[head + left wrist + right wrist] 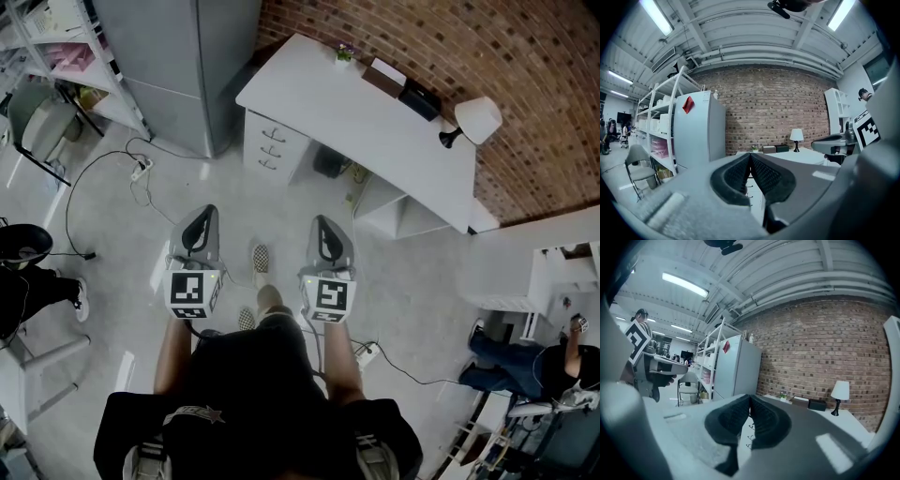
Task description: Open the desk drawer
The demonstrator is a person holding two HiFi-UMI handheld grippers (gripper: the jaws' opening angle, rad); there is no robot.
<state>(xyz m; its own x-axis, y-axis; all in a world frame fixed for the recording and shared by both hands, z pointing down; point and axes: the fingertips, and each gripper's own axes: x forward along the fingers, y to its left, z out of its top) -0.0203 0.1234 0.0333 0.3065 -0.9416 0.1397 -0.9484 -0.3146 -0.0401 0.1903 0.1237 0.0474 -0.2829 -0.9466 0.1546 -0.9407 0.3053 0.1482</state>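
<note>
A white desk stands against the brick wall, some way ahead of me. Under its left end is a stack of three drawers with small dark handles. My left gripper and right gripper are held side by side over the floor, well short of the desk, both pointing toward it. Each is shut with nothing between its jaws. In the left gripper view the left gripper points at the desk. Past the right gripper in the right gripper view, the drawers show in the gap.
A grey cabinet stands left of the desk, with a shelf rack beyond it. On the desk are a lamp, dark boxes and a small plant. Cables and a power strip lie on the floor. Seated people are at both sides.
</note>
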